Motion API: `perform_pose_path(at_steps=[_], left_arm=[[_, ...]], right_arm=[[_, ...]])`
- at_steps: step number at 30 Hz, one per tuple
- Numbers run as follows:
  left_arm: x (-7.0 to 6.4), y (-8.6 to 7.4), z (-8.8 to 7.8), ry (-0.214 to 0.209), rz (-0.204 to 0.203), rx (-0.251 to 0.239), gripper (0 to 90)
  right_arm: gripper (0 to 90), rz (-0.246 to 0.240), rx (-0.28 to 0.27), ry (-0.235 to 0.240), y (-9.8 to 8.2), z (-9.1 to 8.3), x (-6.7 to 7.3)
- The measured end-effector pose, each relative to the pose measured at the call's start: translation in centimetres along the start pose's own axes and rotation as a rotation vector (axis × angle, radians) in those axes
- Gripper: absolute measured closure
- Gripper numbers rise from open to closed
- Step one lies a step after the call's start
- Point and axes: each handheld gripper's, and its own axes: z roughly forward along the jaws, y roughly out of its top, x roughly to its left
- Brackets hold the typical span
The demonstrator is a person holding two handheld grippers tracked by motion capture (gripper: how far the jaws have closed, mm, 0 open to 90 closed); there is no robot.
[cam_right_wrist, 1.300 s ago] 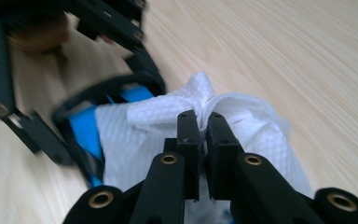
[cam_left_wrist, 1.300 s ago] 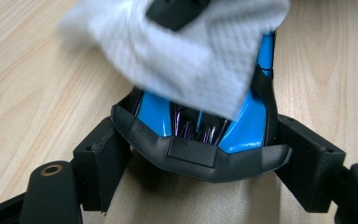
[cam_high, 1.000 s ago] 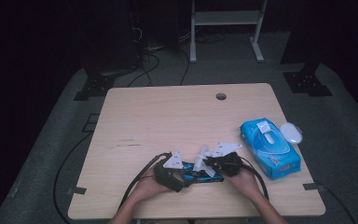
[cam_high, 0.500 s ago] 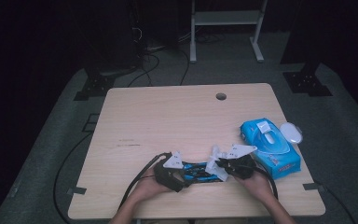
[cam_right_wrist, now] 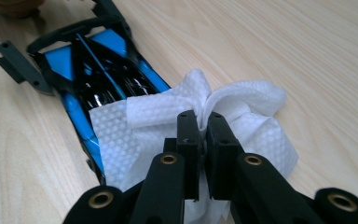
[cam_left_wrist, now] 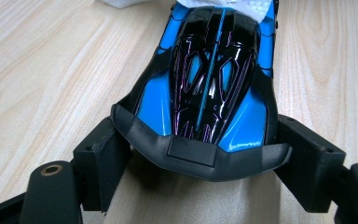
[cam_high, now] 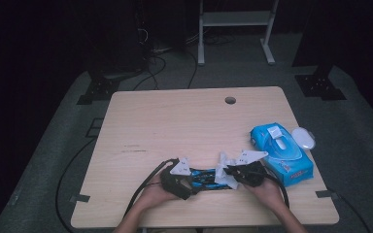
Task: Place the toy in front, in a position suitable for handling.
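Note:
A blue and black toy car (cam_high: 201, 177) lies on the wooden table (cam_high: 184, 121) near its front edge. My left gripper (cam_high: 188, 180) is shut on one end of it; in the left gripper view its fingers (cam_left_wrist: 99, 156) press both sides of the car (cam_left_wrist: 209, 79) at the black bumper. My right gripper (cam_high: 230, 174) is shut on a crumpled white wipe (cam_high: 222, 175). In the right gripper view the right gripper (cam_right_wrist: 204, 125) pinches the wipe (cam_right_wrist: 247, 123), which rests over the near end of the car (cam_right_wrist: 91, 65).
A blue pack of wipes (cam_high: 281, 153) lies to the right of my right hand, with a small white oval object (cam_high: 303, 138) beside it. A cable hole (cam_high: 230, 100) sits near the table's far edge. Black cables trail off the front left.
My right gripper with the wipe has shifted a little to the right along the car. The left gripper and the car have stayed put.

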Motion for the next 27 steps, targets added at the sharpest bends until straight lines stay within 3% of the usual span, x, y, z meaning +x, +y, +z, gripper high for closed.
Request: perform_pose_path(at_steps=[3, 10, 14, 23, 27], left_arm=[[0.0, 0.0, 0.0, 0.001, 0.0, 0.001, 23.5], [0.0, 0.0, 0.0, 0.002, 0.002, 0.001, 23.6], [0.0, 0.0, 0.0, 0.003, 0.001, 0.003, 23.5], [-0.1, 0.0, 0.0, 0.006, -0.004, 0.001, 23.5], [-0.1, 0.0, 0.0, 0.006, -0.005, -0.001, 23.5]], right_arm=[[84.8, 0.002, -0.008, 0.01, 0.5, 0.3, 0.1], [84.6, -0.025, -0.016, 0.118, 3.3, 3.4, 0.9], [84.6, -0.053, 0.003, 0.11, 4.0, 4.2, 1.4], [84.7, -0.004, 0.007, 0.035, 0.9, 0.5, -0.5], [84.8, -0.006, 0.032, 0.014, -0.9, -0.8, -0.2]])
